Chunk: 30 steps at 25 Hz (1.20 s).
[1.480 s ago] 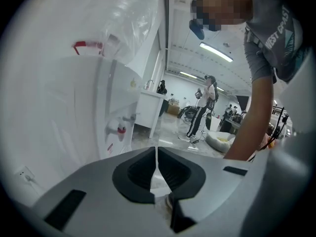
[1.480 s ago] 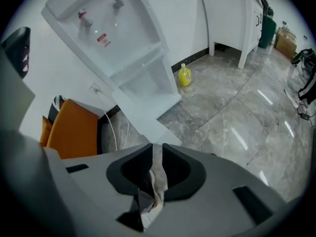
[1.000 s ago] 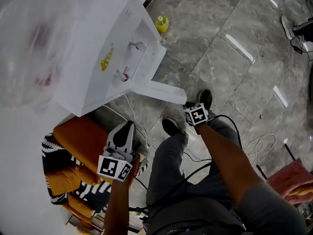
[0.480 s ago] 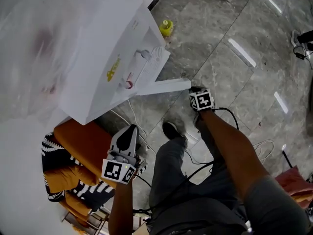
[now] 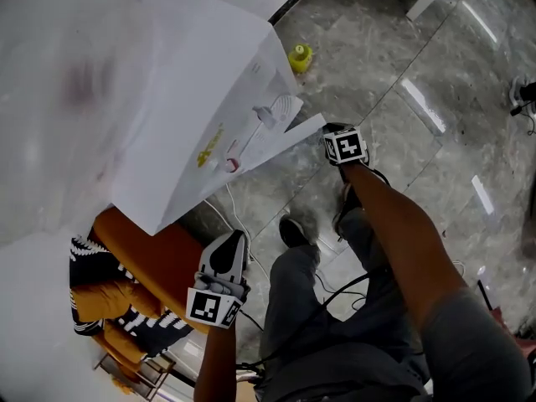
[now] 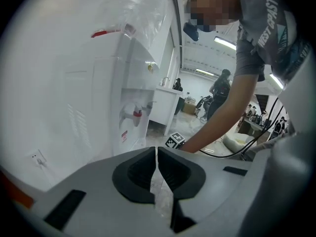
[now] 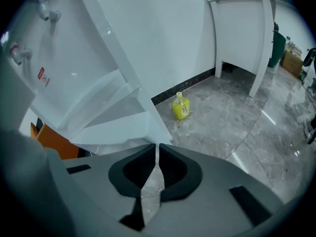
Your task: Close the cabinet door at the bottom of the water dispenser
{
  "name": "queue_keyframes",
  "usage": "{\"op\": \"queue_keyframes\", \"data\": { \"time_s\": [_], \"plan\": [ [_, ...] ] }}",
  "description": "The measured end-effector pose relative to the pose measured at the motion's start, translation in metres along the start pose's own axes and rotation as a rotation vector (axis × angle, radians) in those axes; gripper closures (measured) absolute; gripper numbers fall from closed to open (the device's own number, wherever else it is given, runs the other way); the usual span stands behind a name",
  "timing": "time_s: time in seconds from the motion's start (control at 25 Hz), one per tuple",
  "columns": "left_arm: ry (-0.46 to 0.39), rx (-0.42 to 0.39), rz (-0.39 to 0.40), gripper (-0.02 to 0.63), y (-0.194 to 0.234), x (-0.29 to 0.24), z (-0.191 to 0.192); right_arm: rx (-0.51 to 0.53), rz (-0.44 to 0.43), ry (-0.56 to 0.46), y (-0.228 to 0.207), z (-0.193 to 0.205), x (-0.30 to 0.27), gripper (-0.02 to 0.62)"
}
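The white water dispenser [image 5: 193,99] fills the upper left of the head view, with its taps [image 5: 251,128] facing the floor side. Its bottom cabinet door [image 5: 297,132] stands partly open, angled out from the body. My right gripper [image 5: 328,134] is shut, its tips against the door's free edge [image 7: 133,125] with nothing between the jaws. My left gripper [image 5: 237,241] hangs lower left, shut and empty, apart from the dispenser [image 6: 98,83]. In the left gripper view its closed jaws [image 6: 156,151] point past the red tap [image 6: 137,115].
An orange chair [image 5: 146,245] with a striped cloth [image 5: 100,300] stands beside the dispenser. Cables [image 5: 224,212] trail over the grey stone floor. A yellow bottle [image 5: 300,57] sits by the wall, with a white table leg [image 7: 259,58] beyond. My shoes [image 5: 293,229] are near the door.
The right gripper has moved forward with the door's edge, and the door has swung closer to the dispenser body. The left gripper stays shut and has drifted slightly.
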<state>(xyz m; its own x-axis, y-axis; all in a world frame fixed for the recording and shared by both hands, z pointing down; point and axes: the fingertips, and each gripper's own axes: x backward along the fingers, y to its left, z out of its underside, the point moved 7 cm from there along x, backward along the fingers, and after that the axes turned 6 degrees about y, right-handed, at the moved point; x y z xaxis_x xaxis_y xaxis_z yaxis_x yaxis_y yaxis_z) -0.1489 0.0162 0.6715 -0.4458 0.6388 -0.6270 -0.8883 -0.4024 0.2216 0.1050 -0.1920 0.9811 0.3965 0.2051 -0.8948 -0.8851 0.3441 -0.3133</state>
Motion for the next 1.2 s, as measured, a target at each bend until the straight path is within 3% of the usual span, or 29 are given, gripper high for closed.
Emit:
{"op": "queue_keyframes", "data": {
  "time_s": [0.16, 0.48, 0.72, 0.96, 1.2],
  "plan": [
    [0.003, 0.018, -0.014, 0.577, 0.0, -0.004, 0.003, 0.046, 0.012, -0.036, 0.002, -0.044, -0.005, 0.549],
    [-0.008, 0.042, -0.033, 0.577, 0.004, -0.017, 0.001, 0.153, -0.043, -0.073, 0.021, -0.099, -0.027, 0.549],
    [-0.019, 0.039, -0.033, 0.577, 0.003, -0.02, -0.009, 0.182, -0.066, -0.064, 0.026, -0.11, -0.025, 0.551],
    [-0.004, 0.014, 0.005, 0.577, -0.008, -0.006, -0.038, 0.165, -0.066, -0.066, 0.024, -0.107, 0.012, 0.551],
    [-0.043, -0.037, 0.058, 0.577, -0.022, 0.02, -0.083, 0.176, -0.036, -0.128, 0.026, -0.107, 0.101, 0.551]
  ]
}}
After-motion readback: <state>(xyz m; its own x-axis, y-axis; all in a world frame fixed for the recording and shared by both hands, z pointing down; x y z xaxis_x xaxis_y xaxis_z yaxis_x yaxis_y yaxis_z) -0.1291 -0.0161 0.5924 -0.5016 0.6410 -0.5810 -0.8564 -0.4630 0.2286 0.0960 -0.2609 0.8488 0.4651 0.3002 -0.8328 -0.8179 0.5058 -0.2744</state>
